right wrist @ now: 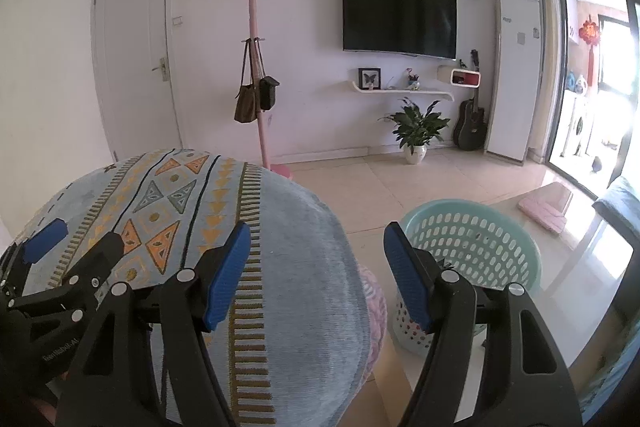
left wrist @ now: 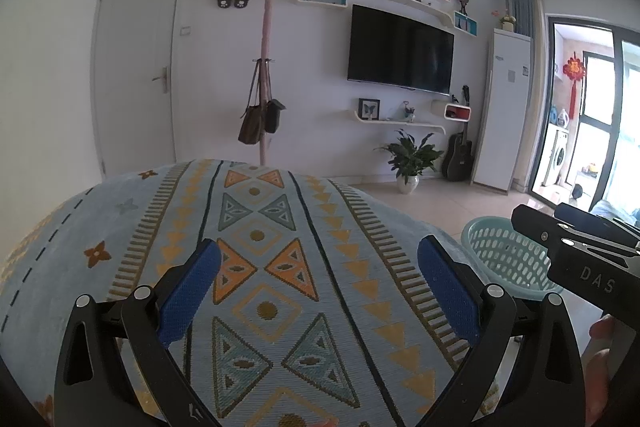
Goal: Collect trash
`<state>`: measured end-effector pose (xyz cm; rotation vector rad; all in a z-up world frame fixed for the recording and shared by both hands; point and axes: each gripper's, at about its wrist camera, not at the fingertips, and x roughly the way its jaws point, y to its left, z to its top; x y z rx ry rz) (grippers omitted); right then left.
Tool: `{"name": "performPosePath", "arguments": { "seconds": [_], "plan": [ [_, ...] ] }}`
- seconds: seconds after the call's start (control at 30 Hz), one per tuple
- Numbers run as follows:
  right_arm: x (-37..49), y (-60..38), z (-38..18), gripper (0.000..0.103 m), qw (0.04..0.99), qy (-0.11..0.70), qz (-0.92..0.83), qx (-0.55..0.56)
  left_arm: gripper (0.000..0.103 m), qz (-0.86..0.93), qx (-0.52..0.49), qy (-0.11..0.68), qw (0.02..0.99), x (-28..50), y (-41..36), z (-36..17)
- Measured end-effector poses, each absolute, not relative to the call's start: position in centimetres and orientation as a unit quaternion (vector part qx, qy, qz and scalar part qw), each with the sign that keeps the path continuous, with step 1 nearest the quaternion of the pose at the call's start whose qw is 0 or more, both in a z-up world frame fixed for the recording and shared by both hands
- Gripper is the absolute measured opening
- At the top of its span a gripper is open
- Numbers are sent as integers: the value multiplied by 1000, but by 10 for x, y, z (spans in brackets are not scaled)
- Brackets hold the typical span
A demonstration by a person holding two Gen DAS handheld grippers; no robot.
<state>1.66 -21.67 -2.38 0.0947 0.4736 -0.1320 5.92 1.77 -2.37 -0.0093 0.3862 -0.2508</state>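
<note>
My left gripper is open and empty above a blue patterned cloth surface. My right gripper is open and empty over the right edge of the same cloth. A teal perforated basket stands on the floor just right of and below the right gripper; it also shows in the left wrist view. The right gripper's black body shows at the right of the left view. The left gripper's finger shows at the left of the right view. No trash is visible.
A pink coat rack with bags stands against the far wall beside a white door. A wall TV, potted plant, guitar and white cabinet line the wall. A pink mat lies on the tiled floor.
</note>
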Motion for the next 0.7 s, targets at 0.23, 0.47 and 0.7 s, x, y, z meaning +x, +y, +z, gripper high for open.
{"name": "performPosePath", "arguments": {
  "seconds": [0.23,0.47,0.7],
  "plan": [
    [16,-219,-24,65,969,235,-65,48,95,-124,-6,193,973,59,18,-23],
    [15,-221,-23,65,969,234,-67,47,95,-121,-5,192,974,59,19,-25],
    [16,-219,-25,65,969,234,-67,46,95,-120,-3,189,975,55,18,-25]
  ]
}}
